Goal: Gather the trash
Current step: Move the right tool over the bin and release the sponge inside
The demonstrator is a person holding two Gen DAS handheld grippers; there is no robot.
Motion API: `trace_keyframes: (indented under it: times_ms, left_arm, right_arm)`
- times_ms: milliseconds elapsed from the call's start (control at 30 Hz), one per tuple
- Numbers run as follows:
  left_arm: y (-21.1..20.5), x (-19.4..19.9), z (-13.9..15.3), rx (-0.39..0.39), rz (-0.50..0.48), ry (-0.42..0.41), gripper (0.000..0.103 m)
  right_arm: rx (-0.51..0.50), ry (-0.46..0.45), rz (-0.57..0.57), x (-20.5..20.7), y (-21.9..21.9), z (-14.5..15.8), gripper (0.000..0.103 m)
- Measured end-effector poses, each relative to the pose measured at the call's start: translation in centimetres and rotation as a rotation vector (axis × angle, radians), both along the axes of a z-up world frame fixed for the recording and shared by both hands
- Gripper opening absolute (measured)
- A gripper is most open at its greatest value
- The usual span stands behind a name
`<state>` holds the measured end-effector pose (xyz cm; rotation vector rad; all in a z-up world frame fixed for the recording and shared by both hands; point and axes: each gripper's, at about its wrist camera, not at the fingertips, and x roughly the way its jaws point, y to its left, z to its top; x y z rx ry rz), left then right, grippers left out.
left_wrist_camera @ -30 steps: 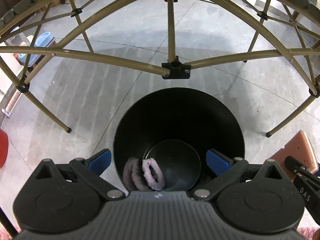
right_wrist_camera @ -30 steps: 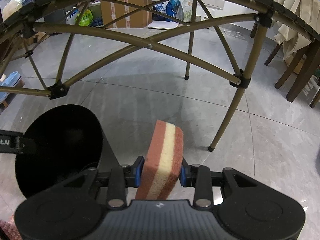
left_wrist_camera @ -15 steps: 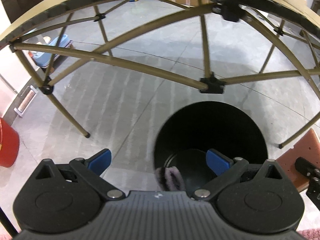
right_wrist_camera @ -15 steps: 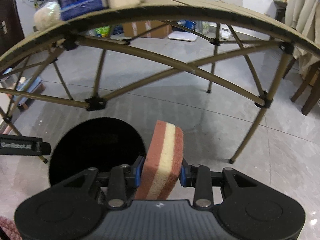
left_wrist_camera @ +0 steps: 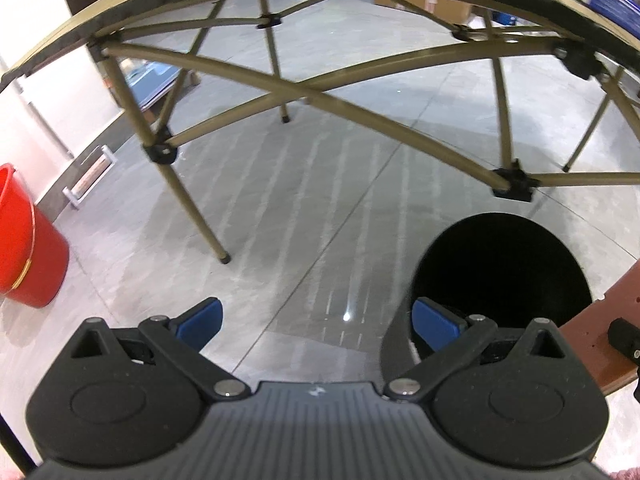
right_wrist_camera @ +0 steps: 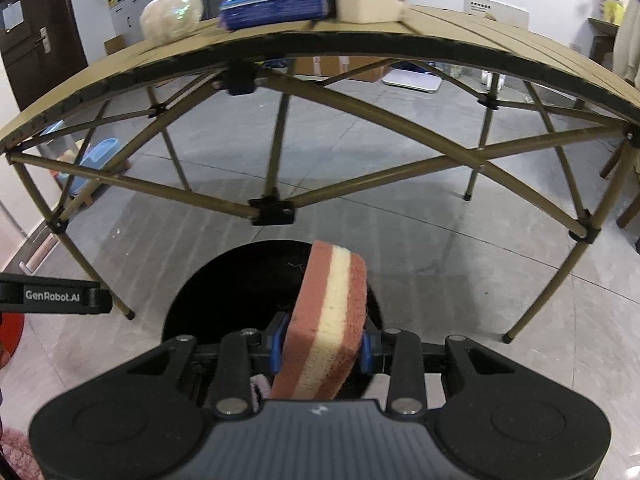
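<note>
A black trash bin (left_wrist_camera: pixel 504 268) stands on the grey floor, at the lower right in the left wrist view and at the lower middle in the right wrist view (right_wrist_camera: pixel 236 284). My right gripper (right_wrist_camera: pixel 320 350) is shut on a pink-and-cream layered sponge (right_wrist_camera: pixel 328 316) and holds it above the bin's mouth. My left gripper (left_wrist_camera: pixel 316 320) is open and empty, over the floor just left of the bin. The sponge's edge (left_wrist_camera: pixel 580 336) shows at the right of the left wrist view.
A tan folding table (right_wrist_camera: pixel 460 36) with crossed legs (left_wrist_camera: pixel 200 216) stands in front, carrying a blue pack (right_wrist_camera: pixel 272 8), a purple cloth, a white bag and a cream plush. A red bucket (left_wrist_camera: pixel 24 248) stands at the left. Wooden chairs stand at the far right.
My left gripper has swung left, away from over the bin. My right gripper has carried the sponge left to above the bin. Both views have tilted up toward the tabletop.
</note>
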<state>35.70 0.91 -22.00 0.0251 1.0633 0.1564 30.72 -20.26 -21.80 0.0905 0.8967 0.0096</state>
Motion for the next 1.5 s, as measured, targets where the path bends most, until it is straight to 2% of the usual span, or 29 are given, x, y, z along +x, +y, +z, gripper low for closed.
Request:
trace_keyframes:
  times_ms: [500, 1033, 1100, 1167, 1233, 1333, 1500]
  left_arm:
    - [3.9, -0.3, -0.7, -0.013, 0.082, 0.037, 0.103]
    - [4.4, -0.2, -1.2, -0.015, 0.091, 0.064, 0.103]
    - [4.3, -0.3, -1.2, -0.016, 0.088, 0.064, 0.103]
    - [4.3, -0.3, -1.1, -0.018, 0.085, 0.064, 0.103]
    - [4.3, -0.3, -1.1, -0.02, 0.084, 0.064, 0.103]
    - [4.2, -0.3, -1.1, -0.022, 0.082, 0.063, 0.103]
    - [3.9, -0.4, -0.8, -0.028, 0.071, 0.057, 0.103]
  right_arm:
    - [0.007, 0.049, 0.043, 2.4, 3.6, -2.5, 0.034]
    - [-0.005, 0.102, 0.048, 3.5, 4.7, -4.3, 0.035]
    - [0.002, 0.114, 0.045, 3.6, 4.7, -4.4, 0.041]
    - [-0.001, 0.132, 0.03, 3.7, 4.6, -4.6, 0.078]
    - [-0.003, 0.132, 0.019, 3.8, 4.4, -4.5, 0.093]
    - [-0.018, 0.137, 0.014, 3.8, 4.4, -4.4, 0.097]
    - [-0.012, 0.138, 0.009, 3.7, 4.2, -4.2, 0.098]
